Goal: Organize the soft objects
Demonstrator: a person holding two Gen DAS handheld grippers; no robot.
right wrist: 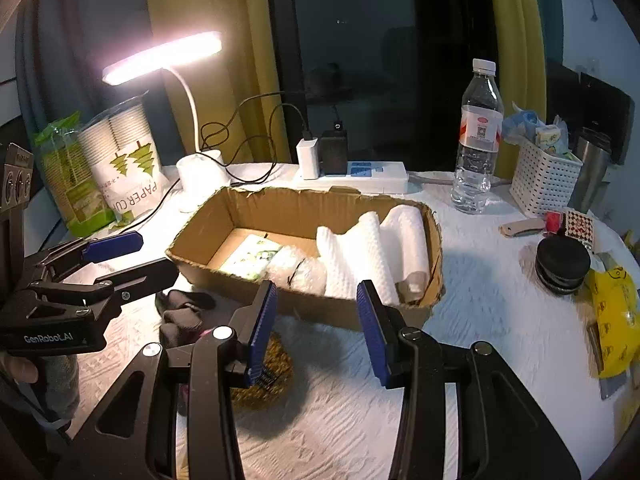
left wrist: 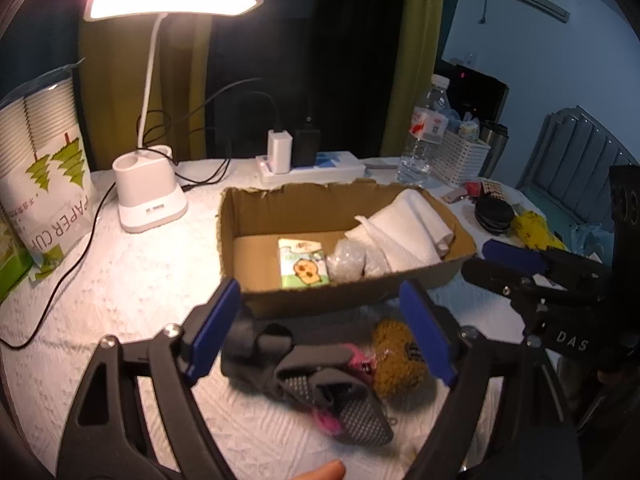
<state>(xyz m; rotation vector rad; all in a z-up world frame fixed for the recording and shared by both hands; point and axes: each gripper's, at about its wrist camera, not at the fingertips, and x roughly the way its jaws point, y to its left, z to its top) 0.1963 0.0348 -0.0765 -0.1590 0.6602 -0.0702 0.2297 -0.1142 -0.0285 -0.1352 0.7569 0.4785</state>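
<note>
Although both grippers hover with jaws apart and nothing between them, the remaining soft things lie heaped together on the table just in front of the cardboard box [left wrist: 280, 300]. The left gripper [left wrist: 324, 328] hangs over a dark sock [left wrist: 320, 384] that touches a brown woolly toy [left wrist: 394, 364]; the right gripper [right wrist: 316, 328] is above that toy. A careless pinch could snag both pieces at once, or drag the white table cover up with them. The box already holds rolled white towels [right wrist: 360, 252], so another item may catch on its torn rim.
</note>
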